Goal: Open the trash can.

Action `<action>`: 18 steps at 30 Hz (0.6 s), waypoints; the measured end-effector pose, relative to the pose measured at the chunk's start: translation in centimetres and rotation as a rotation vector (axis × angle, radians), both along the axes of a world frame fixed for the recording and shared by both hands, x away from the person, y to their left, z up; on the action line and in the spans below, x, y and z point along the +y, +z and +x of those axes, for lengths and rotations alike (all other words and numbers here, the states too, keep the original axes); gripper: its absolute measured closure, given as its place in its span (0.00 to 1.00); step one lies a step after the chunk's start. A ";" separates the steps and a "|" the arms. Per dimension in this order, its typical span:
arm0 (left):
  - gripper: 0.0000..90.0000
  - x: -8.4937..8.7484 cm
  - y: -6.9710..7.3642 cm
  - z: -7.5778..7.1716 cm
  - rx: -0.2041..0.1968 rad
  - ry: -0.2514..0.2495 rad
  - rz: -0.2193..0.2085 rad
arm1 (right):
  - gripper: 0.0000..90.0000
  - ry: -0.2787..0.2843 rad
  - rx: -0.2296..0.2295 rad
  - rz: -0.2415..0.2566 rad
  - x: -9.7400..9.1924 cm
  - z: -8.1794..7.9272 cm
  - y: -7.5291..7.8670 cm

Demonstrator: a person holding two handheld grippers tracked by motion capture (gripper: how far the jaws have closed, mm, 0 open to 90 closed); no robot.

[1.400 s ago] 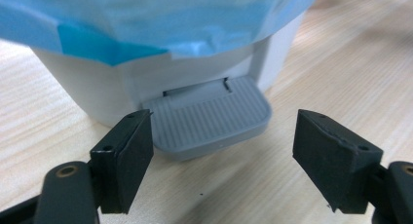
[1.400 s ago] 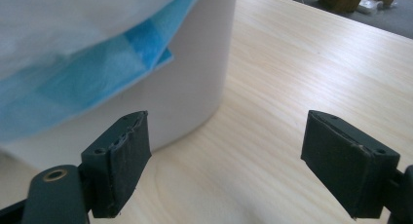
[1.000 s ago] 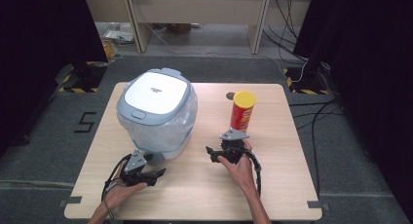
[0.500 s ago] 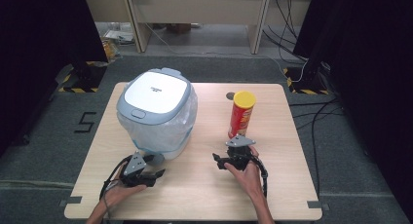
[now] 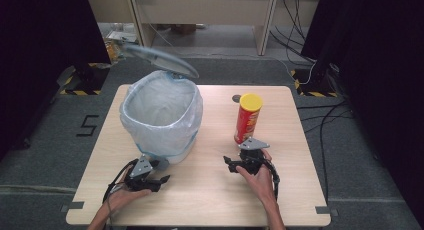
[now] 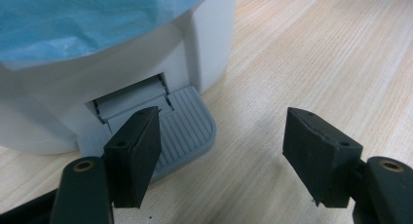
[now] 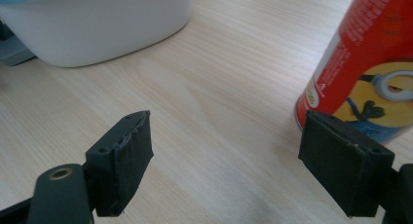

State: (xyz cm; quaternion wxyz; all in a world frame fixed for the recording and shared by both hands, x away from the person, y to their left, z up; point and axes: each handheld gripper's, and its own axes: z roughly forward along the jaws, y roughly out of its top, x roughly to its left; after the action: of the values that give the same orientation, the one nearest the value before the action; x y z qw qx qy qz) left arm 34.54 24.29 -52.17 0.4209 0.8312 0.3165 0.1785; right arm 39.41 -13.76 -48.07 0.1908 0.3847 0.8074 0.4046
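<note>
Holding the pedal down: bin lid now up, can not yet picked.

High view: the lid (image 5: 160, 60) that sat closed on the bin (image 5: 162, 117) a second ago stands swung up at the far rim, liner mouth exposed. My left gripper (image 5: 159, 180) sits at the bin's near foot; my right gripper (image 5: 231, 165) has drawn slightly back toward my side and lies just short of the upright red can (image 5: 248, 119), not touching it.
Left gripper view: jaws wide, nothing between them; the left jaw rests on the grey pedal (image 6: 187, 124), which I judge is what raised the lid.
Right gripper view: jaws apart and empty, having just narrowed a little; can (image 7: 372, 63) just beyond the right jaw, standing on the table (image 7: 214, 112).
Reading: bin ready to receive; the can remains to be gripped.
</note>
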 end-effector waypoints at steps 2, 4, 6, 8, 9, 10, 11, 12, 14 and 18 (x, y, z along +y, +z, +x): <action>0.33 0.0 0.0 0.2 0.008 -0.001 -0.002 | 0.22 -0.013 0.003 0.008 -0.3 0.0 0.0; 0.33 0.0 0.0 0.2 0.010 -0.002 0.001 | 0.22 -0.026 0.002 0.015 -0.8 0.1 0.0; 0.33 0.0 0.0 0.3 0.015 0.001 -0.011 | 0.22 -0.038 0.002 0.018 -1.3 0.2 0.0; 0.33 0.0 0.0 0.5 0.019 0.010 -0.028 | 0.22 -0.051 -0.001 0.026 -1.7 0.3 0.0; 0.33 -0.1 0.0 0.6 0.019 0.013 -0.019 | 0.22 -0.055 -0.002 0.031 -1.8 0.2 0.0; 0.33 -0.4 0.0 0.8 0.011 0.018 -0.008 | 0.22 -0.058 -0.005 0.033 -2.0 0.2 0.1; 0.33 -0.4 0.0 0.8 0.011 0.018 -0.008 | 0.22 -0.062 -0.005 0.036 -2.1 0.2 0.1; 0.33 -0.9 0.0 0.9 -0.007 0.026 0.026 | 0.22 -0.065 -0.011 0.036 -2.3 0.2 0.2; 0.33 -1.1 0.0 1.1 -0.005 0.027 0.036 | 0.22 -0.070 -0.011 0.037 -2.5 0.0 0.3; 0.33 -1.2 0.0 1.1 -0.006 0.027 0.043 | 0.22 -0.077 -0.015 0.039 -2.8 -0.1 0.4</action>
State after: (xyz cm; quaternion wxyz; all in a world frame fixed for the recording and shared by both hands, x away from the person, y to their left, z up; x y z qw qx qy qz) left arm 35.61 23.13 -52.14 0.4017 0.8350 0.3225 0.1936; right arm 39.34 -16.54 -47.65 0.2048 0.4160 0.7825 0.4155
